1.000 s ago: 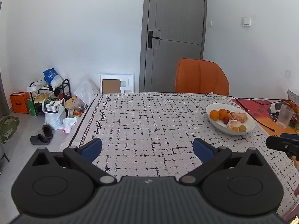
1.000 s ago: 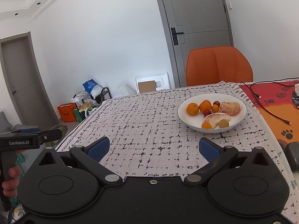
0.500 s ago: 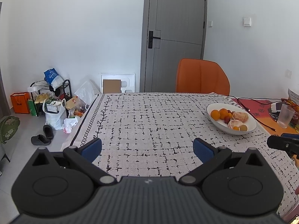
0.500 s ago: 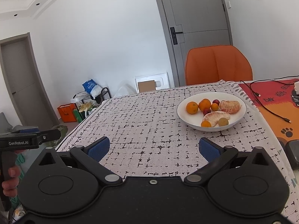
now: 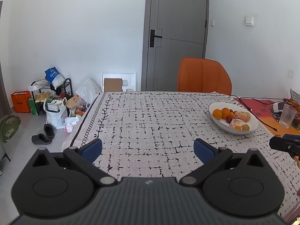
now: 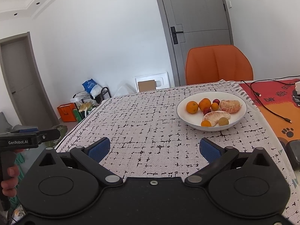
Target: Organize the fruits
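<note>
both claws, left claw and right claw, spread apart and empty, level above the tablecloth, near the fruit bowl

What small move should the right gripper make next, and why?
Probably ease the right gripper forward and a little right toward the white ceramic bowl of fruit. Its jaws are open and empty, and the bowl sits ahead of it on the black-and-white patterned tablecloth. The left gripper, also open, is farther from the bowl.
</note>
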